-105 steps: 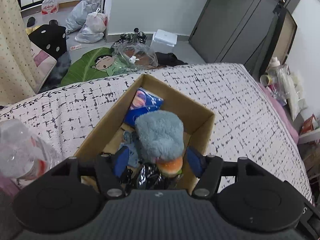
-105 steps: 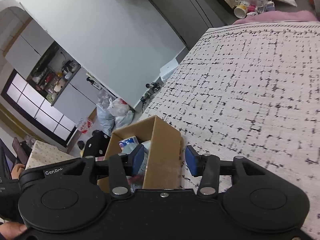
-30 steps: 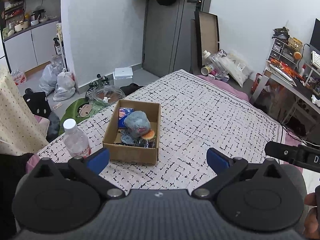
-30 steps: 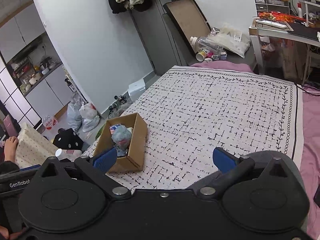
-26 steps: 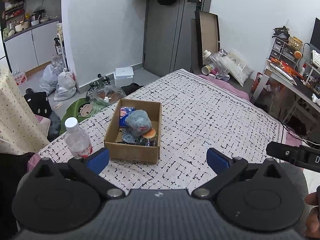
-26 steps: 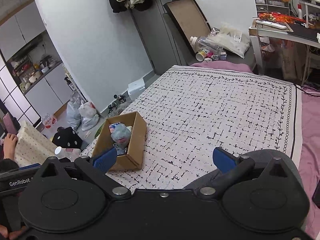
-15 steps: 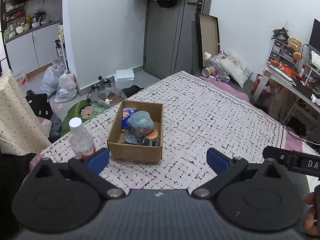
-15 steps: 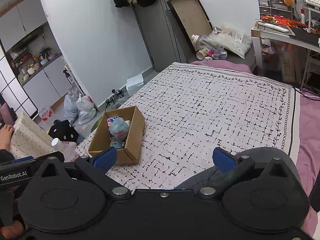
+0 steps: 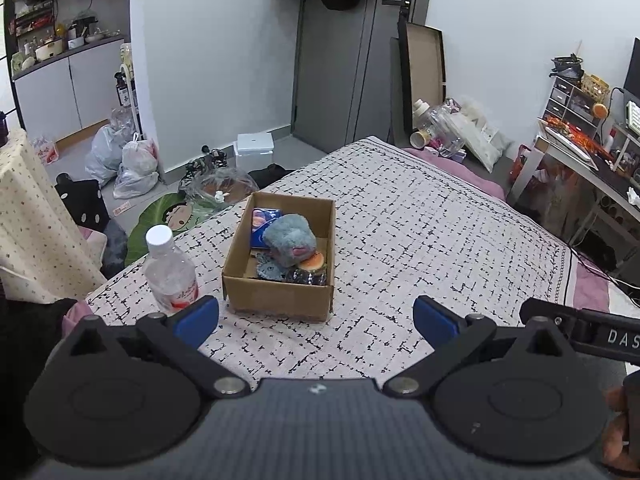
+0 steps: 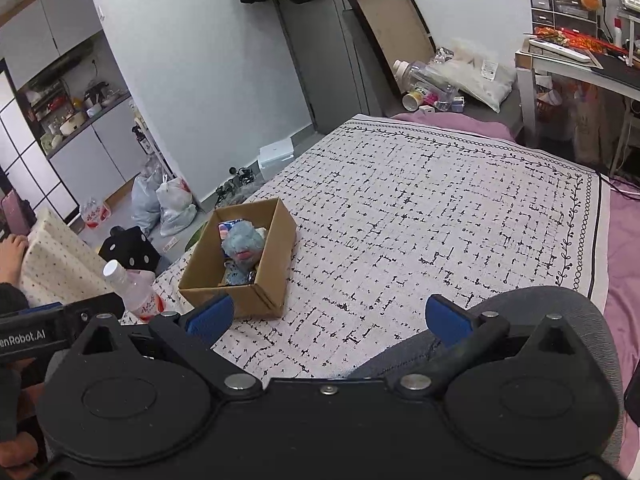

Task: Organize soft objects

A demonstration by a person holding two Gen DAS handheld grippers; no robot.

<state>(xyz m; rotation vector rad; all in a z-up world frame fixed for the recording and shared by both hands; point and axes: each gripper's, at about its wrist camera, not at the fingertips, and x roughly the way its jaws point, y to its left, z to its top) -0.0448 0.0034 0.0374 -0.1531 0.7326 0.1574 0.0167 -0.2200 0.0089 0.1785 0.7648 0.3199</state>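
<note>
A brown cardboard box [image 9: 276,304] stands on the bed near its left edge; it also shows in the right wrist view [image 10: 276,256]. Inside lie a fluffy grey-blue plush [image 9: 289,236], a blue packet [image 9: 264,220], an orange-topped soft toy [image 9: 313,261] and a dark crinkly item [image 9: 306,278]. The plush also shows in the right wrist view [image 10: 242,245]. My left gripper [image 9: 316,322] is open and empty, held back from the box. My right gripper [image 10: 328,320] is open and empty, to the right of the box.
A clear water bottle [image 9: 170,270] with a white cap stands left of the box near the bed's edge. The bed cover [image 9: 420,240] is white with black dashes. A grey cushion [image 10: 480,344] lies under my right gripper. Bags and clutter cover the floor beyond.
Both grippers have pulled far back from the box and opened wide. The plush, earlier between my left fingers, now lies in the box. In the last second both views drifted only slightly.
</note>
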